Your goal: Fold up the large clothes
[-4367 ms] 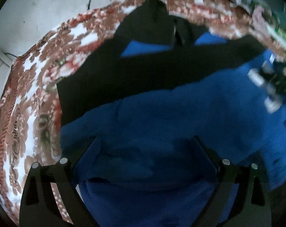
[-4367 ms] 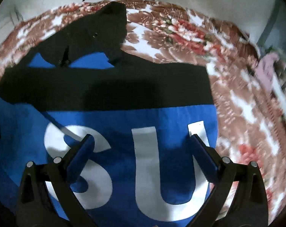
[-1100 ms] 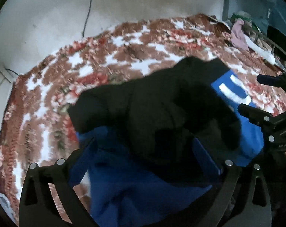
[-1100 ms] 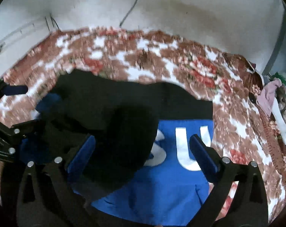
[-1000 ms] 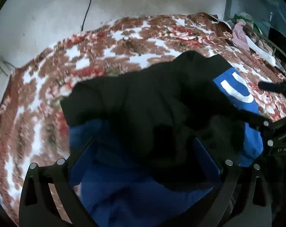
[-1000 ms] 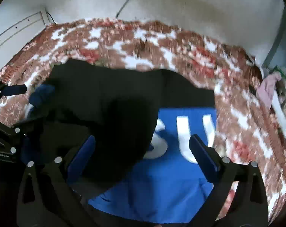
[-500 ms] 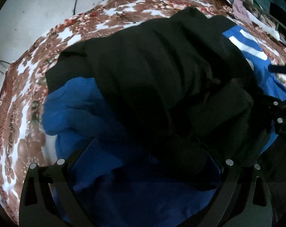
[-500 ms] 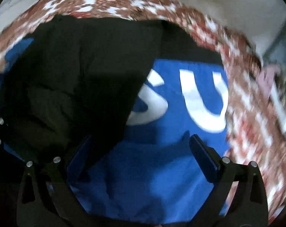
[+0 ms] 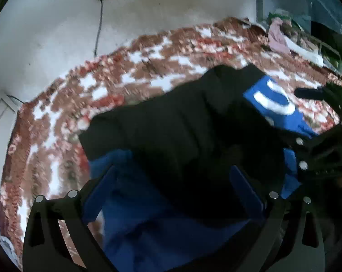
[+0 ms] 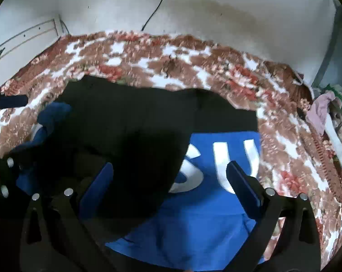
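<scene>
Blue-and-black hoodie (image 10: 193,222) lay bunched under both wide-spread hand-held grippers, left (image 9: 173,179) and right (image 10: 169,174), on the floral bed (image 10: 171,68).

Black and blue garment (image 9: 175,136) heaped on floral bedspread (image 9: 57,117), left claw (image 9: 171,190) spread wide over it

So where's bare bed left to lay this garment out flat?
Bare blanket runs between the garment and the wall, widest at the far left corner. A strip also lies to the garment's right, before the clothes pile. Near the left gripper it is crowded with bunched fabric; the right gripper hovers over the letters.
</scene>
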Available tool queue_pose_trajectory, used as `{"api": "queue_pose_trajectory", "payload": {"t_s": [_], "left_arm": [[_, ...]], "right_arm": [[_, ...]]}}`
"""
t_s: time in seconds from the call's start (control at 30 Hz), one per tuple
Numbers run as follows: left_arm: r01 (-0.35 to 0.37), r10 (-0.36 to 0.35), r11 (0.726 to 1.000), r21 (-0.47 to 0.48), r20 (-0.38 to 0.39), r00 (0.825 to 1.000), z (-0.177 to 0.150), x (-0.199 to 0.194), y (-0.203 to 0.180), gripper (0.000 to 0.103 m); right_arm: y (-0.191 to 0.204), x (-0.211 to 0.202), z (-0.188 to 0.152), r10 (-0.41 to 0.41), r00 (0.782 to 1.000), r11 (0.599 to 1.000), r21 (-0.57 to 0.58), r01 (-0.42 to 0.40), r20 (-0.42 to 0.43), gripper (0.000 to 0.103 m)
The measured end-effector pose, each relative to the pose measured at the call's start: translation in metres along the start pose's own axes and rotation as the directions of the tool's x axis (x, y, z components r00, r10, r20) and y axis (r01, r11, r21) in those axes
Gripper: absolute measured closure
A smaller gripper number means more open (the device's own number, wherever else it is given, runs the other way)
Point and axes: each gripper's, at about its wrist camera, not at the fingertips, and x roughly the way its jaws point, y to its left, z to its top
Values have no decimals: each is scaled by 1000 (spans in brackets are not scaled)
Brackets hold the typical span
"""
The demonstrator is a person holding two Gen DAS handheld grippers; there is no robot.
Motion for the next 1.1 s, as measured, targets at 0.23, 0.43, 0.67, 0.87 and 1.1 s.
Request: {"api": "queue_pose_trajectory", "payload": {"t_s": [0.23, 0.43, 0.67, 0.87, 1.1], "left_arm": [[26, -25, 1000, 12, -110, 994, -33, 41, -8, 6], [36, -32, 999, 25, -145, 989, -51, 58, -10, 4], [59, -69, 992, -111, -84, 994, -47, 18, -1, 6], [68, -76, 986, -149, -50, 996, -62, -35, 7, 6], [9, -16, 989, -147, -41, 999, -106, -83, 10, 6]], "right_arm": [[7, 42, -25, 11, 994, 1000, -19, -14, -110, 5], [7, 52, -44, -11, 993, 997, -72, 2, -121, 5], [-3, 15, -53, -29, 999, 1000, -4, 29, -30, 5], [-18, -29, -62, -23, 1000, 999, 35, 23, -1, 5], [-42, -79, -82, -34, 999, 995, 90, 32, 13, 5]]}}
